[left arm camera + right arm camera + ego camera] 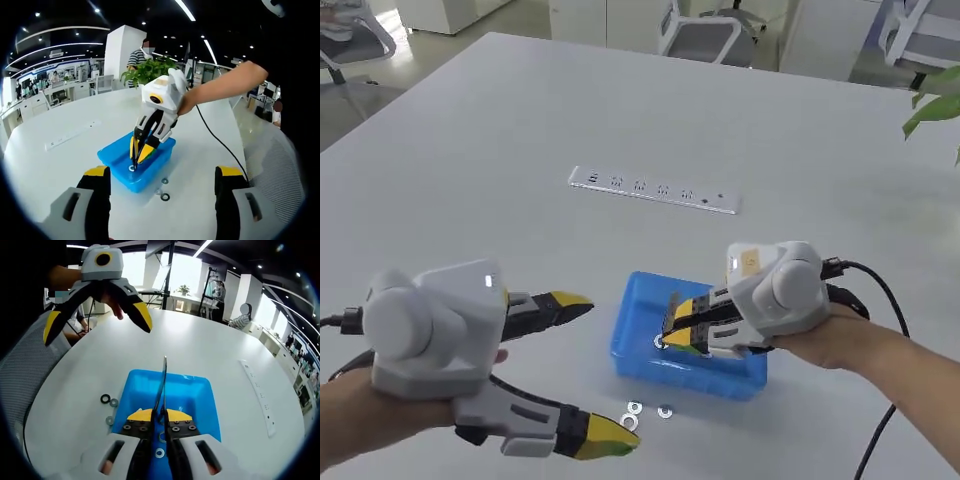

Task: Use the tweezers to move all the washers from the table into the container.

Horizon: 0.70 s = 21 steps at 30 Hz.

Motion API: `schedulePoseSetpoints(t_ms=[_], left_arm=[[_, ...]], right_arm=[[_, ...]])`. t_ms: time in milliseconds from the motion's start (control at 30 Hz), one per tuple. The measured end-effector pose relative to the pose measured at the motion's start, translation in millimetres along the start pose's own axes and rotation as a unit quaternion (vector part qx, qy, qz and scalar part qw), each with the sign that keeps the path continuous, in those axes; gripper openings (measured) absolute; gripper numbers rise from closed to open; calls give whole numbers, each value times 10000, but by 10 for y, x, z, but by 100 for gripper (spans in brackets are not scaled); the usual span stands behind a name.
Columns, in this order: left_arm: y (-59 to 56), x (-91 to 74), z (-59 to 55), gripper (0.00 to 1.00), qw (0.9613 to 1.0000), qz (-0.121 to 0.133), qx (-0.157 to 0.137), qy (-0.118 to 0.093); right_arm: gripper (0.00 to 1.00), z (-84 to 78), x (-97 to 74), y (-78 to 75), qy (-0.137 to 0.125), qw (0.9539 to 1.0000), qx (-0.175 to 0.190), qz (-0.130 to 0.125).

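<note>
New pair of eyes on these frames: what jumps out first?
The blue container stands out on the white table, with the right tool over it, shut on the tweezers that point down into it. The left tool hangs wide open beside the container. A few washers lie on the table just outside the container's near wall.

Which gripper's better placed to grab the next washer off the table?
Right. The right gripper is shut on the tweezers, tips down in the blue container, and the loose washers lie on the table just beside it. The left gripper is open and holds no tool.
</note>
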<state>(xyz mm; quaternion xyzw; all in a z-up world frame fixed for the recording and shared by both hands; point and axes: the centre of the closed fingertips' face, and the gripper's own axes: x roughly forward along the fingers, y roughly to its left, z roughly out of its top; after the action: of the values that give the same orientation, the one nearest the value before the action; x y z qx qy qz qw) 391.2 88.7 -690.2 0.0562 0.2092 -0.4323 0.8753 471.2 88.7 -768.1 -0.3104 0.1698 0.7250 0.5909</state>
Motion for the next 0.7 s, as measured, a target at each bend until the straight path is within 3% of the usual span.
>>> schedulePoseSetpoints(t_ms=[267, 500, 700], left_arm=[[193, 196, 165, 67, 9995, -22, 317, -53], [216, 322, 212, 57, 9986, -181, 492, 23], [323, 405, 219, 45, 9981, -186, 584, 33]], right_arm=[[8, -6, -4, 10, 24, 10000, -35, 23], [8, -5, -7, 15, 51, 10000, -67, 32], [8, 2, -4, 23, 59, 9999, -108, 52]])
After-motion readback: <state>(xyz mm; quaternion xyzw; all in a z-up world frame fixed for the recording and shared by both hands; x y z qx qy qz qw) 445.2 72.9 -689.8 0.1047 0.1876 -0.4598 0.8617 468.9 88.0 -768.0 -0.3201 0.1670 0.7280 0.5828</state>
